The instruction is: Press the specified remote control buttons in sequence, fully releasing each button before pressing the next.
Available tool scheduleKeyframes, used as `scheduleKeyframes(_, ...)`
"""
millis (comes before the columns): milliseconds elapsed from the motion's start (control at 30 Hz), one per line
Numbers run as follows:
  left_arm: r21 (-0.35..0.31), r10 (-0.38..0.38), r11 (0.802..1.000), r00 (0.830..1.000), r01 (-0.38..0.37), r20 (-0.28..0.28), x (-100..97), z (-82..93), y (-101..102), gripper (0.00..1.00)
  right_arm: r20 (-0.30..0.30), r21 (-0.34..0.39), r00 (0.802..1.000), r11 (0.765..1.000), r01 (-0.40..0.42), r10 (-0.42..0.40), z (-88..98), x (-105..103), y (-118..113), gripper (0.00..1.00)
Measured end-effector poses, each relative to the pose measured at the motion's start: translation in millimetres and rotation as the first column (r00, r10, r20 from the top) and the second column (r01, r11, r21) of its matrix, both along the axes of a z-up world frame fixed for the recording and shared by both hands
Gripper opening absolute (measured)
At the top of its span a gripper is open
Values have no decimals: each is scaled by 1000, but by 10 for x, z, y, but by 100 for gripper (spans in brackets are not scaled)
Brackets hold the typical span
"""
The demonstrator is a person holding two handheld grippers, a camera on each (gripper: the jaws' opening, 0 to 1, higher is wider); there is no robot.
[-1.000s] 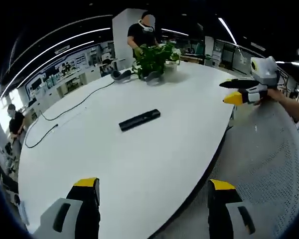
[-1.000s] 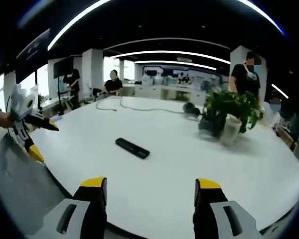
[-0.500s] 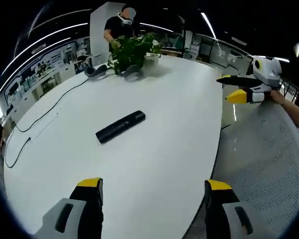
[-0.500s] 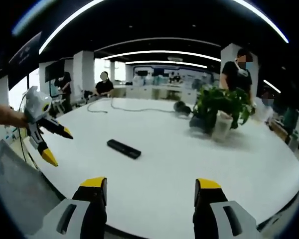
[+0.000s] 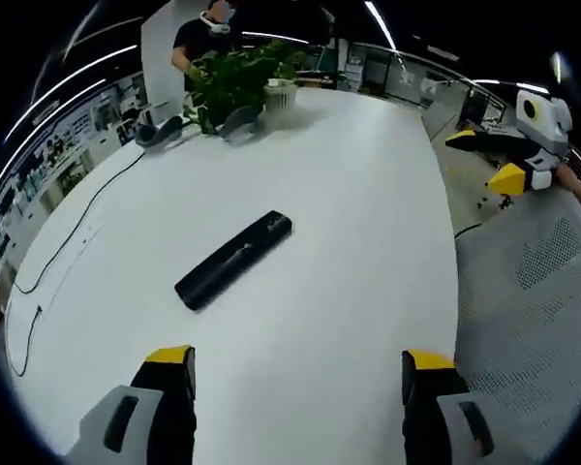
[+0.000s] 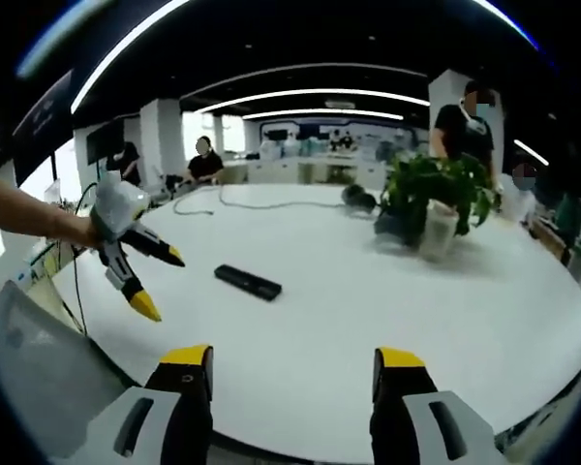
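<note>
Black remote (image 5: 233, 260) lies flat on the big white table (image 5: 368, 194), near the middle, nothing touching it; in the right gripper view the remote (image 6: 248, 282) sits out in the open w/ bare tabletop (image 6: 368, 320) all round.

Left gripper (image 5: 298, 387): jaws apart, yellow-tipped, nothing between them, hanging over the near table edge, well short of the remote. From the right gripper view the same tool (image 6: 160, 281) comes in at left, held in a person's hand (image 6: 82, 231), its two yellow tips spread wide, pointing toward the remote but apart from it.

Right gripper (image 6: 292, 383): jaws also spread, empty, over the near rim of the table. In the left gripper view it (image 5: 484, 160) shows at far right, off the table edge, over a grey mesh chair back (image 5: 533, 300), tips parted.

Far end of table: leafy potted plant (image 5: 237, 82) in a white pot, w/ a dark headset-like item (image 5: 160, 131) beside it. Black cable (image 5: 68, 242) trails along the table's left side. Person in black (image 6: 465, 126) stands behind the plant (image 6: 436, 199); others further back by the counters, too small to tell more.
</note>
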State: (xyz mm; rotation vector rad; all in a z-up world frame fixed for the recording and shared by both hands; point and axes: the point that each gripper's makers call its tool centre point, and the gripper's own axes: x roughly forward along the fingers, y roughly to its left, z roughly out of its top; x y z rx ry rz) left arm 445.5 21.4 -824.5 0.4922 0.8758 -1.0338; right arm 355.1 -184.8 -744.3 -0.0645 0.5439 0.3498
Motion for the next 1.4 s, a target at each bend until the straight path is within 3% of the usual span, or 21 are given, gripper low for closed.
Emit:
scheduleKeyframes(433, 95, -105, 990, 994, 104, 7, 540, -130, -192, 88, -22, 29, 1000, 1000, -2, 3, -30, -13, 7, 57)
scheduleKeyframes(633, 86, -89, 992, 996, 90, -19, 750, -152, -269, 84, -25, 15, 1000, 1000, 13, -12, -41, -9, -36, 59)
scheduleKeyframes(1067, 170, -179, 968, 983, 184, -46, 927, -264, -373, 72, -54, 17, 998, 1000, 7, -6, -94, -35, -30, 56)
scheduleKeyframes(1400, 239, -287, 926, 956, 293, -60, 915, -370, -446, 62, -68, 24, 998, 1000, 1, 1, -108, -48, -16, 50)
